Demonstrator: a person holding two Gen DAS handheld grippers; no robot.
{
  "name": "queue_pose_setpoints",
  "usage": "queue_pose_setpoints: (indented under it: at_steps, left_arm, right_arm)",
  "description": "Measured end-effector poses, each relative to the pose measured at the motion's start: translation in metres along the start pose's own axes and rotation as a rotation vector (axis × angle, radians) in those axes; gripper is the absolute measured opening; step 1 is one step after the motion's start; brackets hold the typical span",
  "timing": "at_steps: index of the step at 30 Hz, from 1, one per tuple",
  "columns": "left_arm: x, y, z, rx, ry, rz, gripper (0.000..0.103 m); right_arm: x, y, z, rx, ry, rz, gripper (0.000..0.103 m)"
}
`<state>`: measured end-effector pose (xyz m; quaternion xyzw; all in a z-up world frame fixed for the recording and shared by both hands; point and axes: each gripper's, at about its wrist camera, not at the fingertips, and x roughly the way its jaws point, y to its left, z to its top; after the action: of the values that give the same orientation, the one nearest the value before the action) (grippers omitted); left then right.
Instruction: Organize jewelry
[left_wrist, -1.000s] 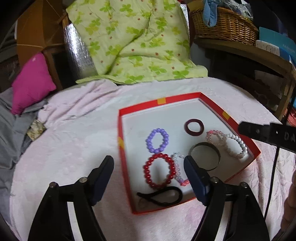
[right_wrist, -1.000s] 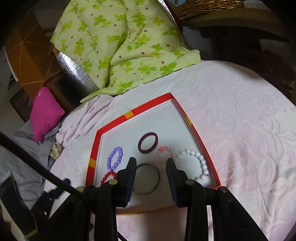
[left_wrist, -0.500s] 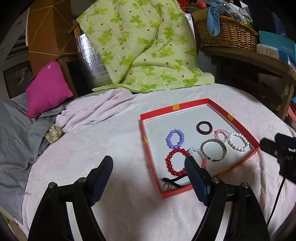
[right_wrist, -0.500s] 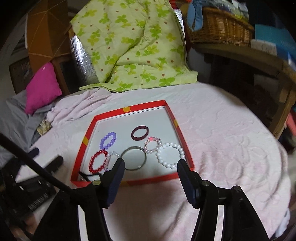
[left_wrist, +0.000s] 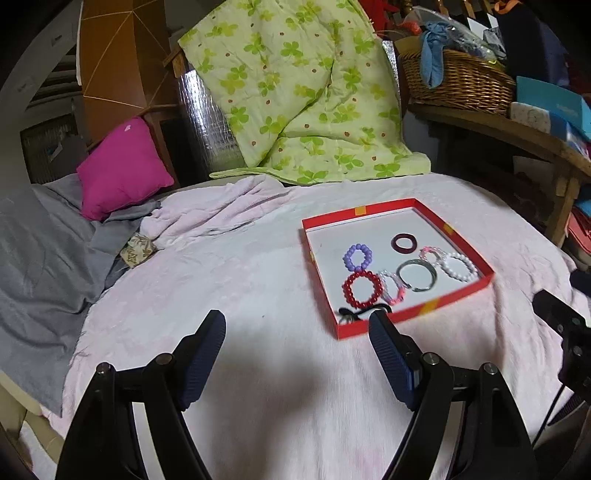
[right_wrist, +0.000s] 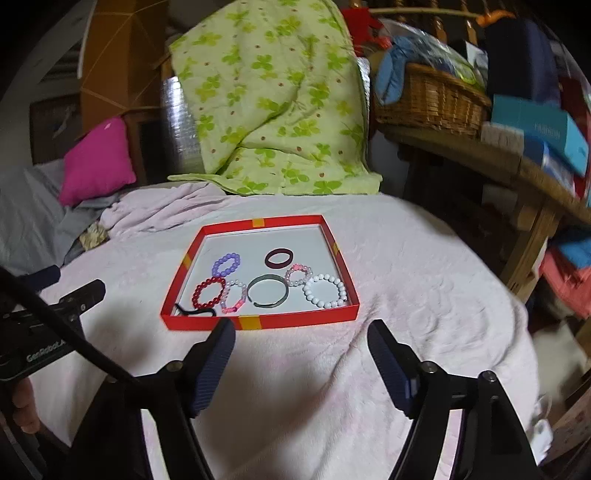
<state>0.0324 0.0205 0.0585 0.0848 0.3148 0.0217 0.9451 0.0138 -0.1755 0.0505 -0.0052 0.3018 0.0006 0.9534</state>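
Jewelry lies in a red tray (right_wrist: 258, 322) on the pink blanket (right_wrist: 406, 295) that covers the bed, and everything else in the room is bigger than it: the green clover quilt (right_wrist: 273, 103) propped behind, the grey sheet (left_wrist: 40, 266) bunched at the left, the wicker basket (right_wrist: 428, 99) on a wooden shelf at the right, the magenta pillow (left_wrist: 122, 166). Both grippers hang above bare blanket on the near side of the tray, touching nothing. The left gripper (left_wrist: 297, 334) has its jaws wide with nothing between them. The right gripper (right_wrist: 301, 341) has just been opening its jaws, and they too stand wide and empty. Inside the tray, from bigger to smaller, are a white bead bracelet (right_wrist: 325, 291) at the right, a metal bangle (right_wrist: 267, 291) in the middle, a red bead bracelet (right_wrist: 207, 293) at the left, a black hair tie (right_wrist: 194, 311) in the near left corner, a dark ring (right_wrist: 279, 257) toward the far side, a purple bead bracelet (right_wrist: 226, 264), a pink and clear one (right_wrist: 233, 296) touching the red, and a small pink one (right_wrist: 297, 274) overlapping the white.
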Motion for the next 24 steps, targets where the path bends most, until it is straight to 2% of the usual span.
queue_pose_setpoints:
  at_steps: [3,5,9,18,24]
  left_arm:
    - [-0.033,0.008,0.0,-0.004,-0.042,0.0,0.08]
    - [-0.05,0.011,0.002,-0.001,-0.073,0.003,0.083]
    - [-0.091,0.017,0.003,0.003,-0.15,0.045,0.091]
    - [-0.142,0.02,0.004,0.026,-0.192,0.014,0.092]
    - [-0.164,0.028,0.008,-0.02,-0.199,-0.002,0.098]
  right_arm:
    - [-0.021,0.007,0.005,-0.025,-0.018,-0.005,0.085]
    - [-0.036,0.011,0.009,-0.026,-0.029,0.004,0.096]
    - [-0.062,0.014,0.019,-0.012,-0.05,0.03,0.101]
    - [-0.104,0.013,0.028,-0.034,-0.089,0.006,0.102]
    - [-0.125,-0.002,0.03,-0.017,-0.111,-0.033,0.103]
